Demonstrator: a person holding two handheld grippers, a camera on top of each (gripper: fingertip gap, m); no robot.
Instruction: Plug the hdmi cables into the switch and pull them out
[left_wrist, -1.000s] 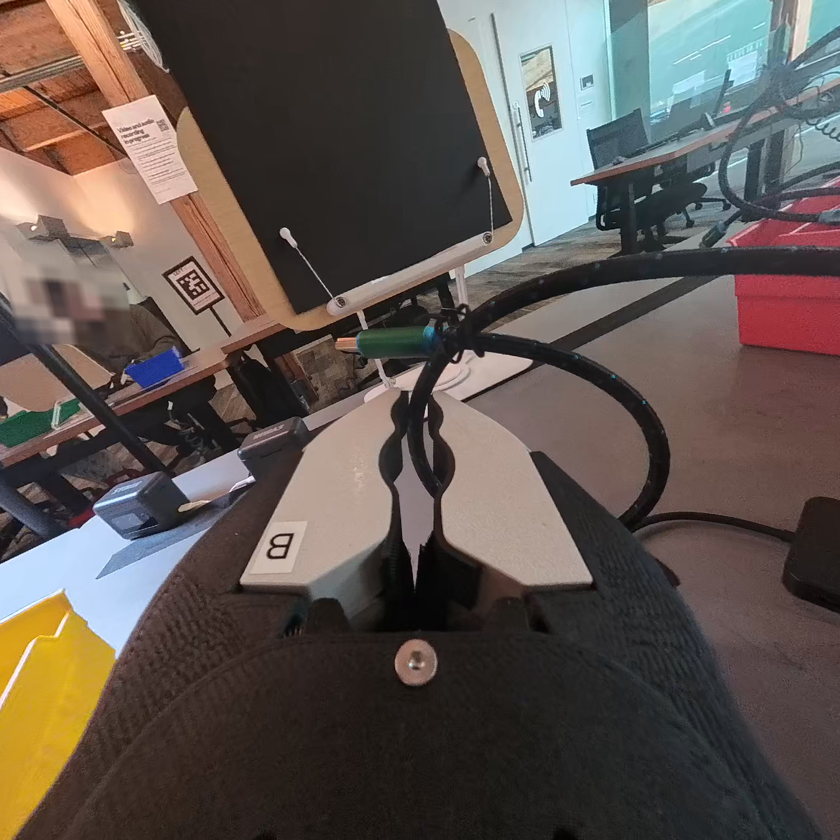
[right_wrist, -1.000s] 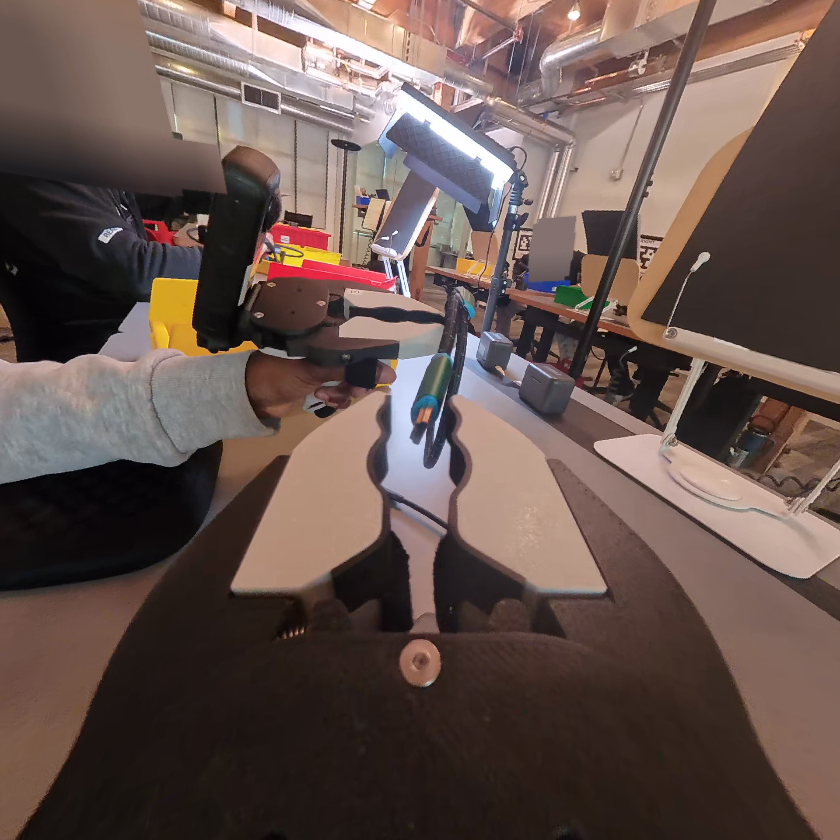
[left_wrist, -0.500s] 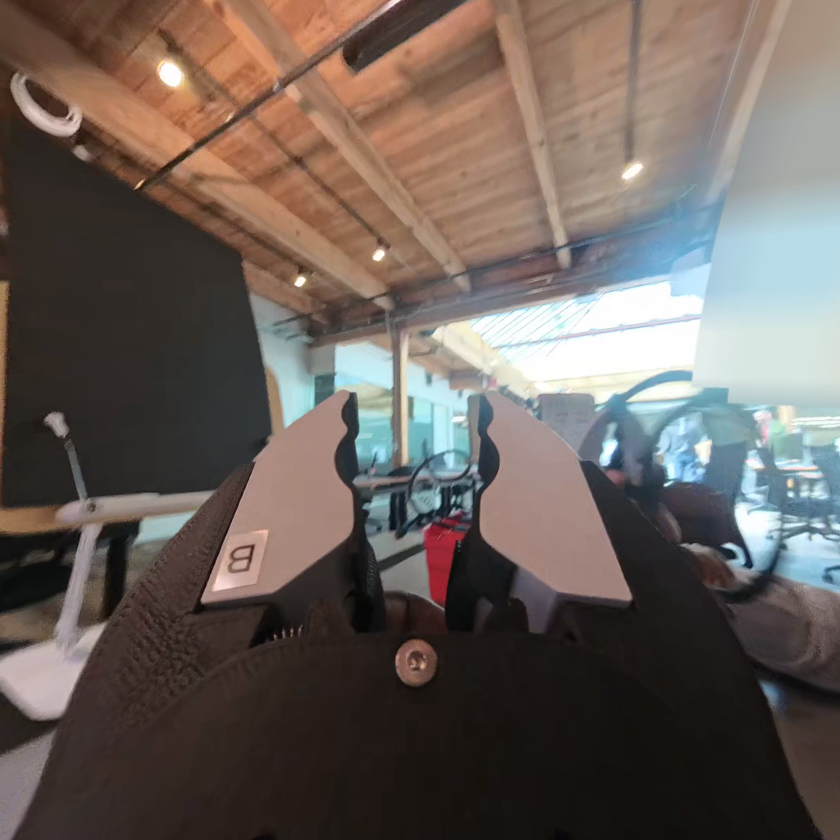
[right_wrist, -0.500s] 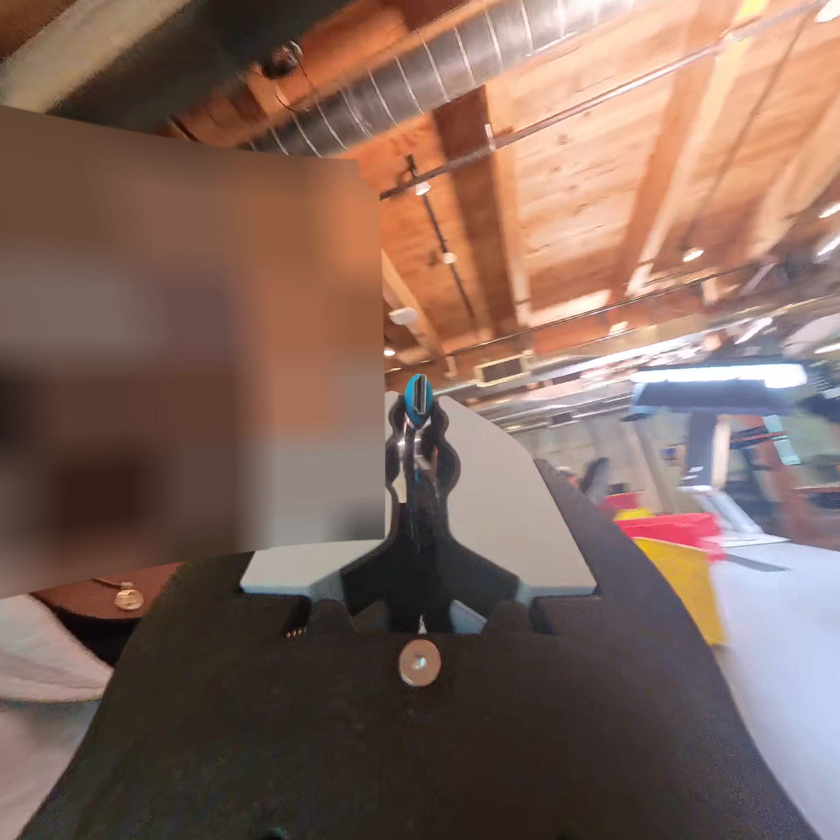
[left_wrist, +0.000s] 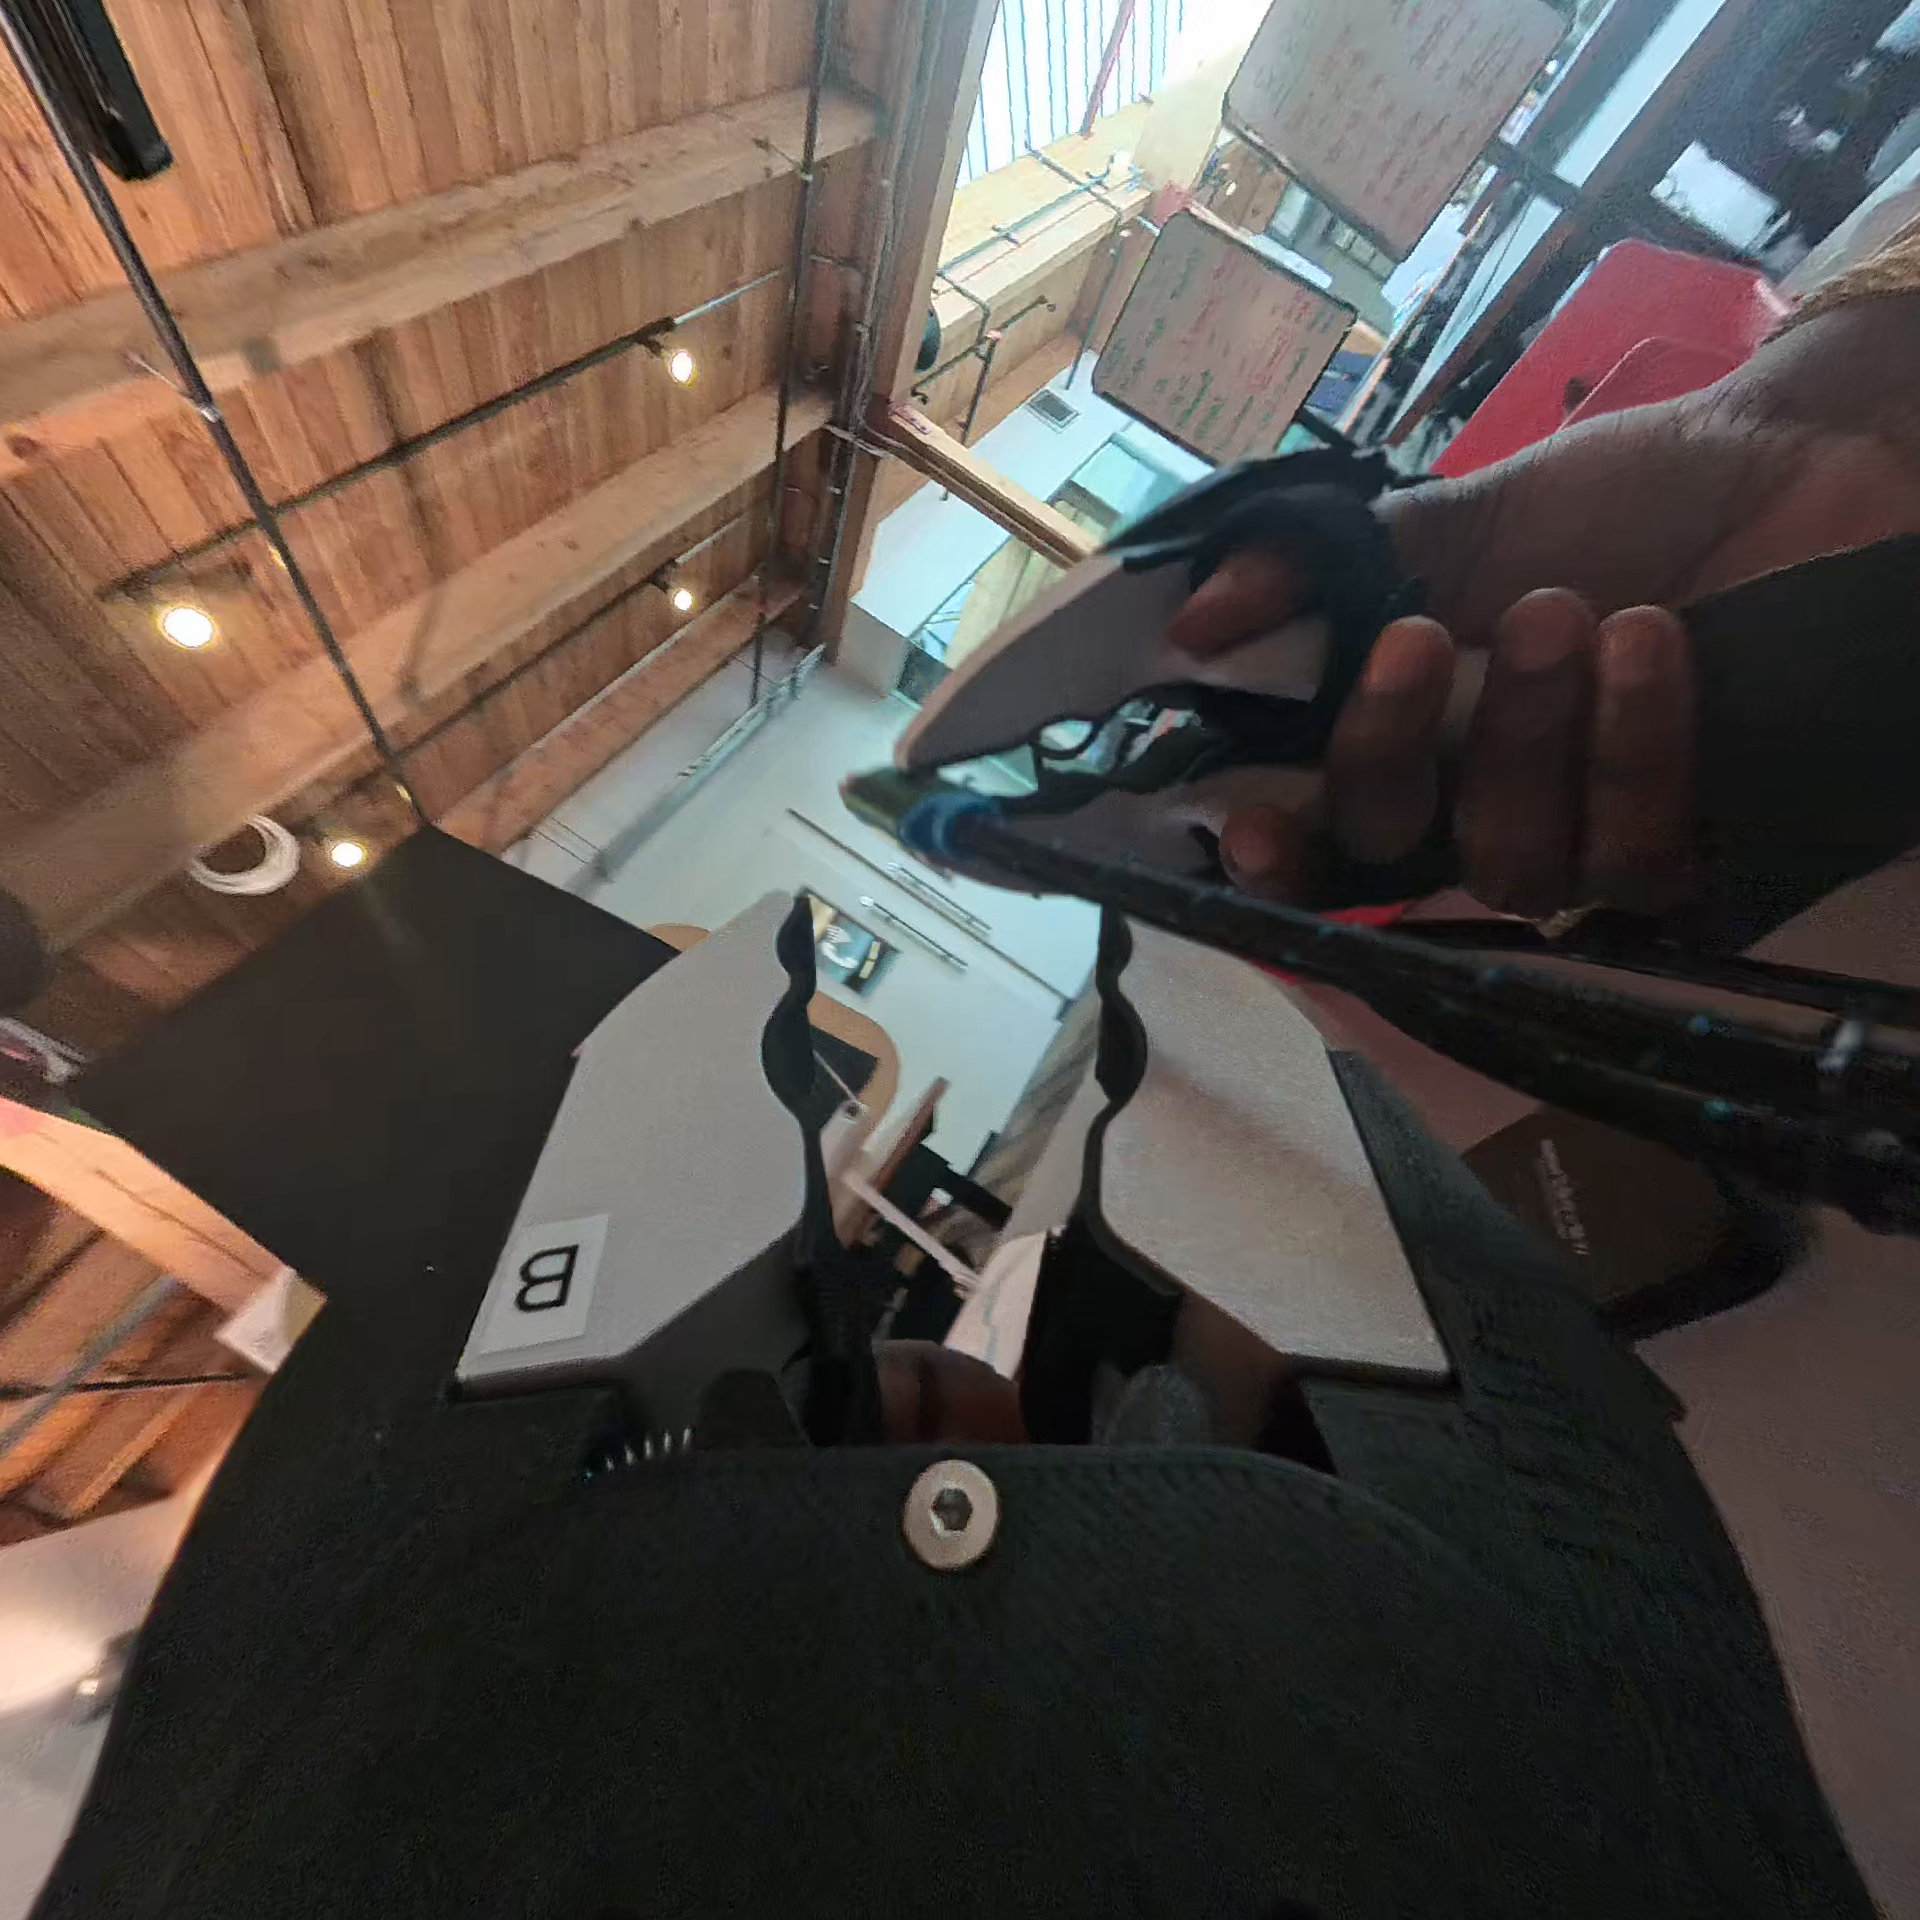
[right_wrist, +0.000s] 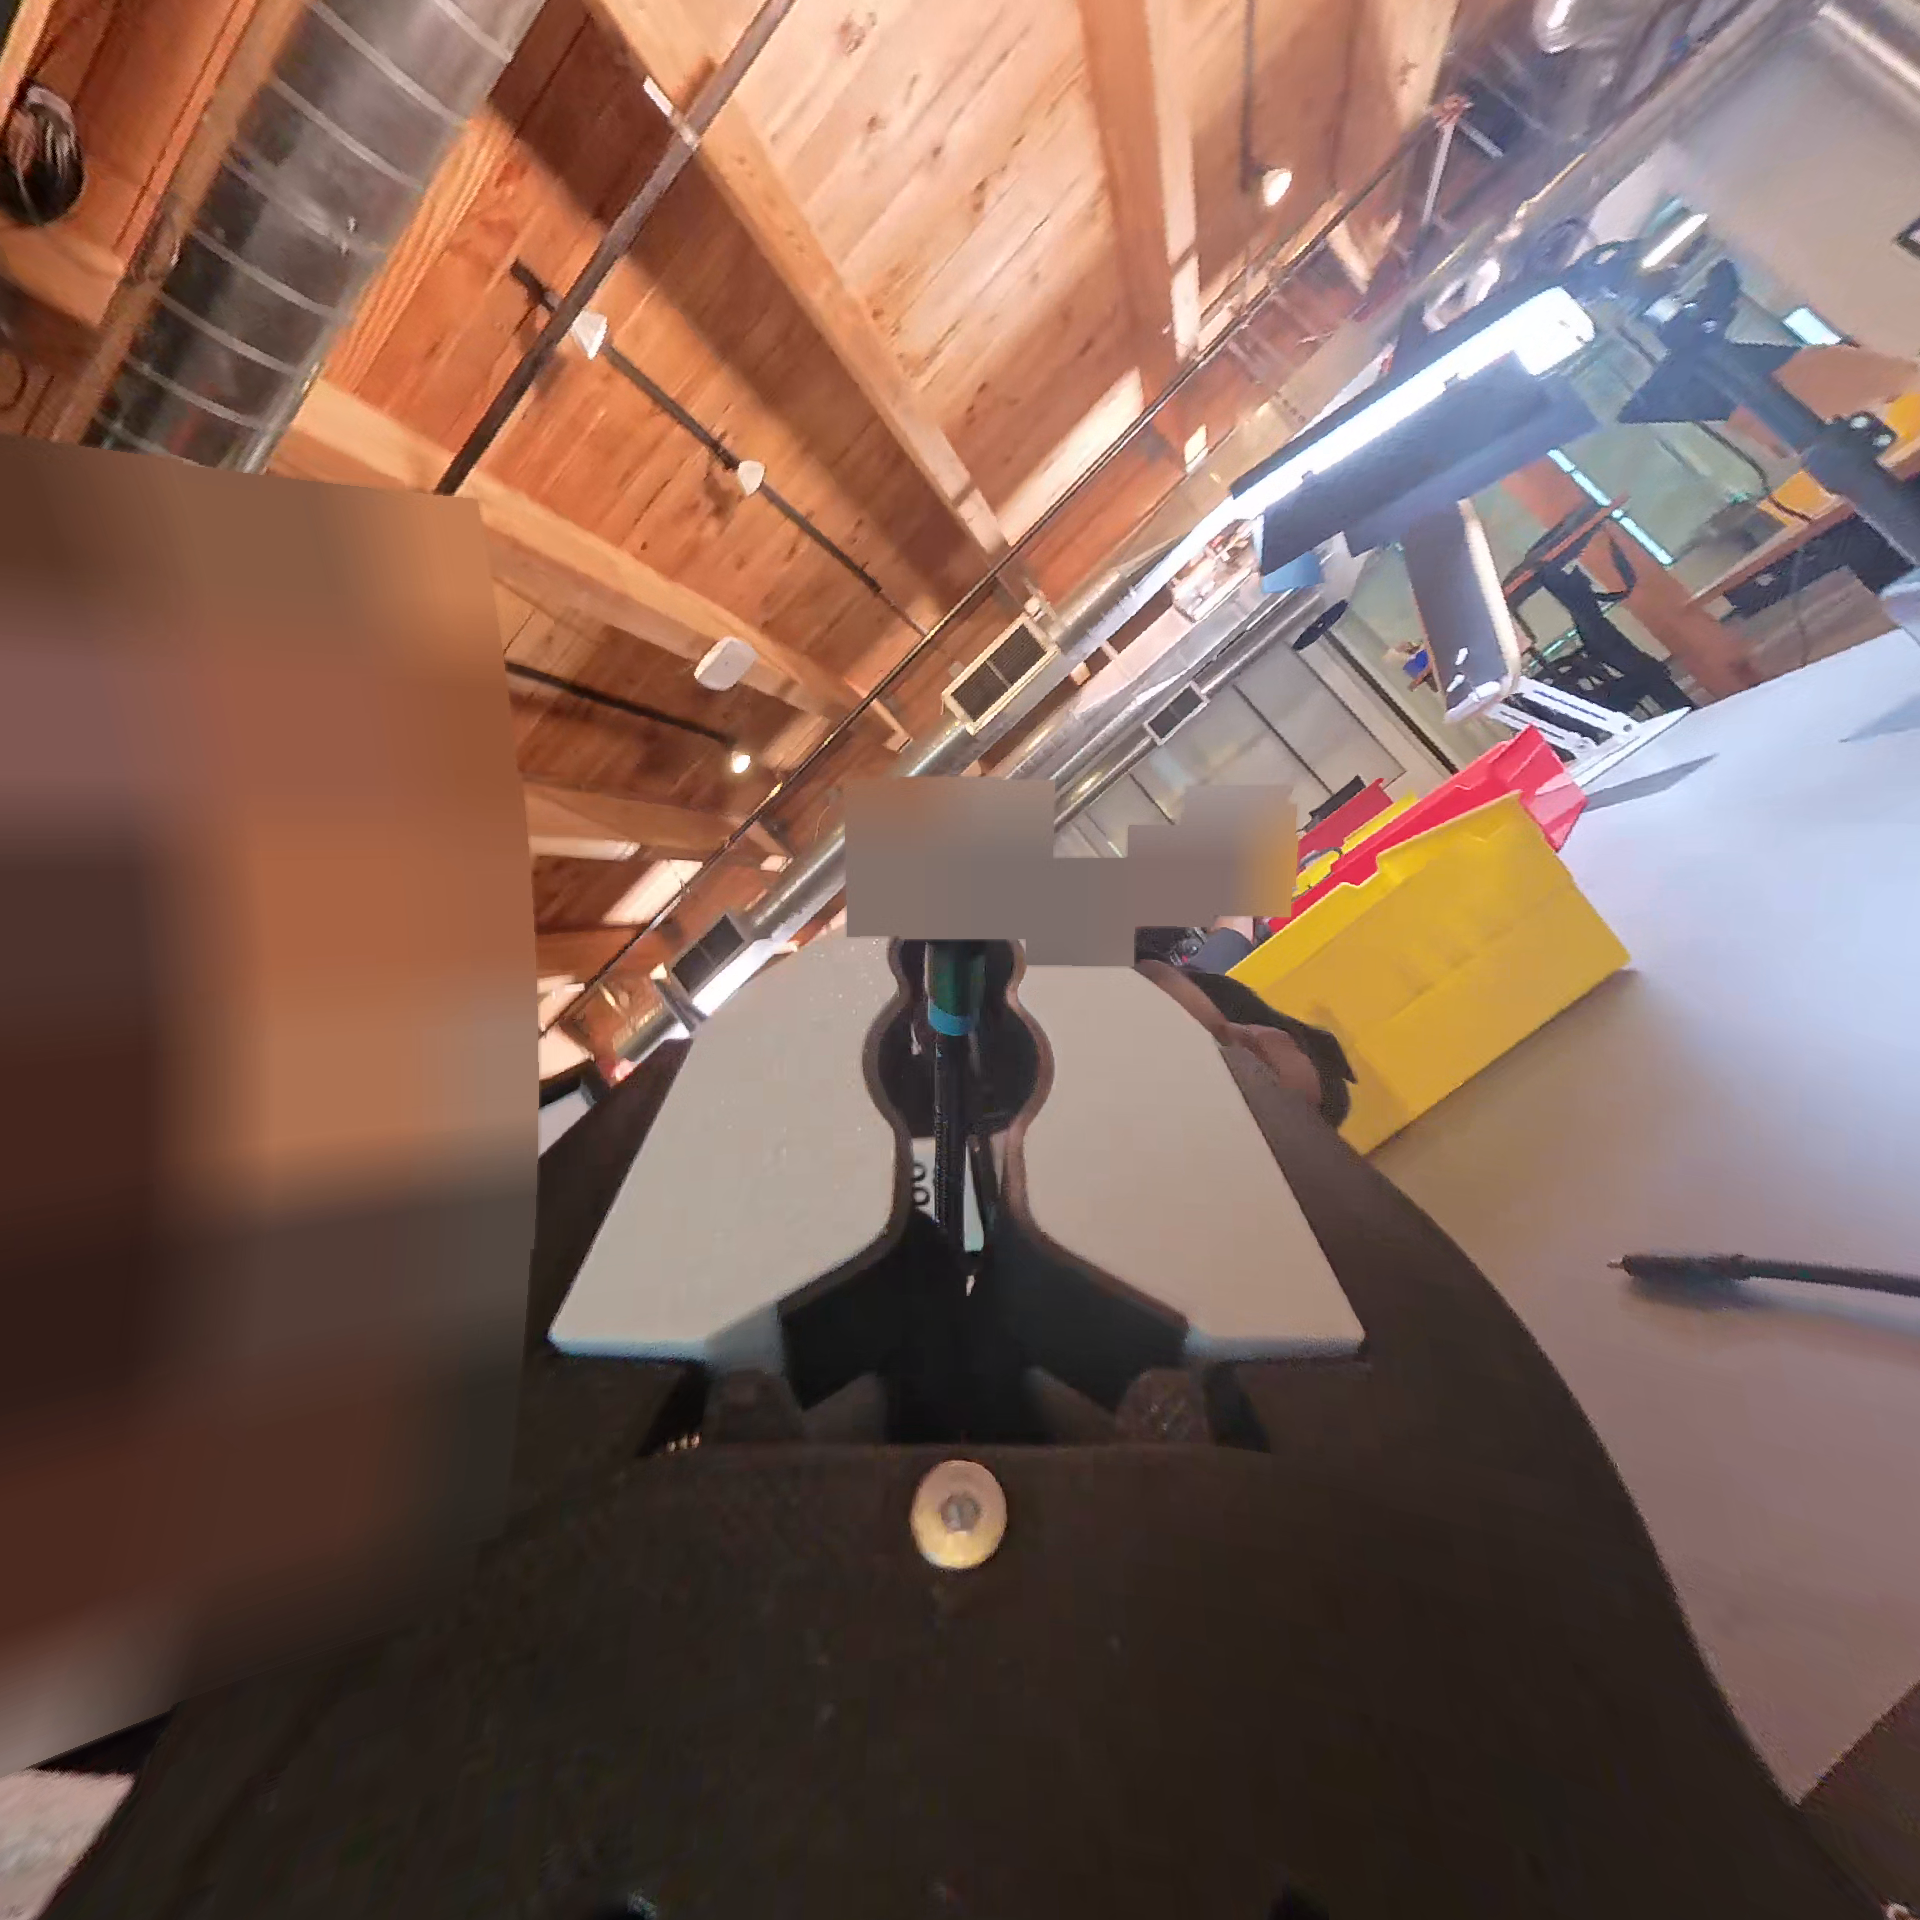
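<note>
My right gripper (right_wrist: 951, 961) is shut on a black HDMI cable just behind its green plug with a blue collar (right_wrist: 951, 987). The plug points up and away between the fingertips. In the left wrist view the right gripper (left_wrist: 914, 769) shows at the upper right, held in a hand, with the plug (left_wrist: 883, 795) at its tip and the cable (left_wrist: 1455, 997) running down to the right. My left gripper (left_wrist: 951, 935) is open and empty, tilted up toward the ceiling, just below that cable. The switch is not in view.
A second black cable end (right_wrist: 1766, 1273) lies on the grey table (right_wrist: 1662, 1143) at the right. A yellow bin (right_wrist: 1455, 956) and red bins (right_wrist: 1507, 790) stand behind it. A black panel (left_wrist: 343, 1039) rises at the left. A lamp on a stand (right_wrist: 1403, 457) is far right.
My left gripper has let go of the cable, opened and swung up toward the ceiling. My right gripper has shut on the cable behind the plug and tilted upward too.
</note>
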